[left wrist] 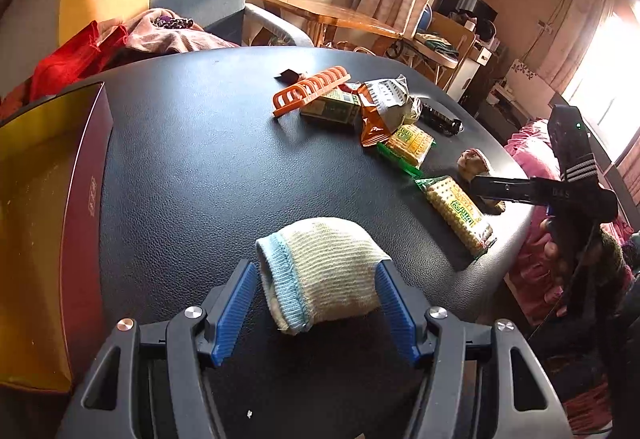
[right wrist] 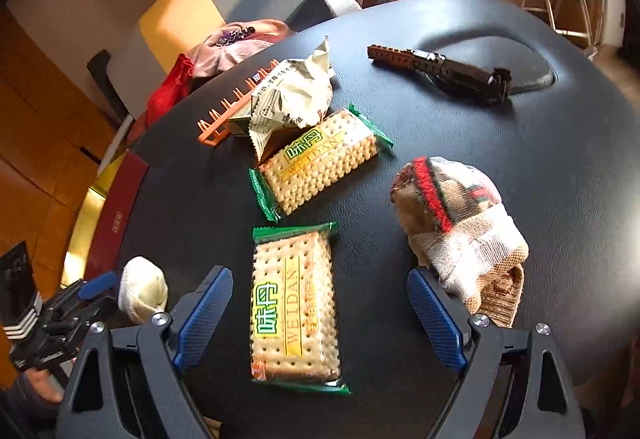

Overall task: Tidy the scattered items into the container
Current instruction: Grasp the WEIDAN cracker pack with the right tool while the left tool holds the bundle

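A rolled cream sock with a blue cuff (left wrist: 324,271) lies on the black table (left wrist: 192,159) between the fingers of my left gripper (left wrist: 318,309), which is open around it; the right finger touches the sock. The red box with a gold inside (left wrist: 36,223) stands at the left. My right gripper (right wrist: 320,315) is open, its fingers either side of a Weidan cracker pack (right wrist: 294,307) that lies flat. A patterned sock with a red stripe (right wrist: 460,227) lies by its right finger. The cream sock (right wrist: 144,289) and left gripper (right wrist: 88,303) show at lower left.
A second cracker pack (right wrist: 320,167), a crumpled wrapper (right wrist: 292,95), an orange rack (left wrist: 310,89), a green carton (left wrist: 332,107) and a dark toy train (right wrist: 444,69) lie further back. A sofa with clothes (left wrist: 120,35) stands behind the table. The table edge (left wrist: 516,235) is at right.
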`<state>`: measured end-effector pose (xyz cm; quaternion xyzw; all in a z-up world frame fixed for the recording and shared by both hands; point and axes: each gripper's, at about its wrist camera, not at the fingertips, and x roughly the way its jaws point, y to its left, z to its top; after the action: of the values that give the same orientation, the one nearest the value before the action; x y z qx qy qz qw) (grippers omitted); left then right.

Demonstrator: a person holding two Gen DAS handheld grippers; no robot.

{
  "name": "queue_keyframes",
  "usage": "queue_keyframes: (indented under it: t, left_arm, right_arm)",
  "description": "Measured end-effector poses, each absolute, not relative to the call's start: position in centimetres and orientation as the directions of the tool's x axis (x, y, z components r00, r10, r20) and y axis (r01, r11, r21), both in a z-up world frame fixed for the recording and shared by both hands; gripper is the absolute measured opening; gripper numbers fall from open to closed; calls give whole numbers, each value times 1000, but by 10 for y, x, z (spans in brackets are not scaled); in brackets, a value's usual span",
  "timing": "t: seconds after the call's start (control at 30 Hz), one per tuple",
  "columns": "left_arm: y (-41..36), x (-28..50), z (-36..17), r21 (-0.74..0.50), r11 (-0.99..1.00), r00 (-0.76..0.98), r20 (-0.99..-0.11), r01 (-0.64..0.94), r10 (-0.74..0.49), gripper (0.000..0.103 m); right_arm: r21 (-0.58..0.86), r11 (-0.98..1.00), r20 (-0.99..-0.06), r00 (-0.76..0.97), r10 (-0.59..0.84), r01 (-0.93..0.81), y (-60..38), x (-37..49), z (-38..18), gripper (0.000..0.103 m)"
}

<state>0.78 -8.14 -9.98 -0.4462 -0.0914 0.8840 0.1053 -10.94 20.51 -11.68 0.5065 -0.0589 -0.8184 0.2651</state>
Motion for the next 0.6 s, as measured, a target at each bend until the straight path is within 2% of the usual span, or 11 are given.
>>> queue_keyframes:
  t: [0.2,0.37,0.47,0.6]
  left_arm:
    - [-80,2,-98,-281,-954,-584,-759,-107,289,63]
    - [-68,-9,-99,-268,-955,-571,-768,-124,290,63]
    - [-59,-16,-100,-239,-964,-568,-780,-117,263,63]
    - [-48,-20,-102,-171,-978,-568,-797,-117,207,63]
  right_arm:
    - [203,-848,-813,-398,-425,490,164,-68,-102,90]
    - [114,-889,-829,-451,-332,444,152,-57,-109,80]
    - [82,-898,-832,-467,-300,432,152,-59,-111,80]
    - [110,-901,-836,-452,-312,419,157,-70,-116,79]
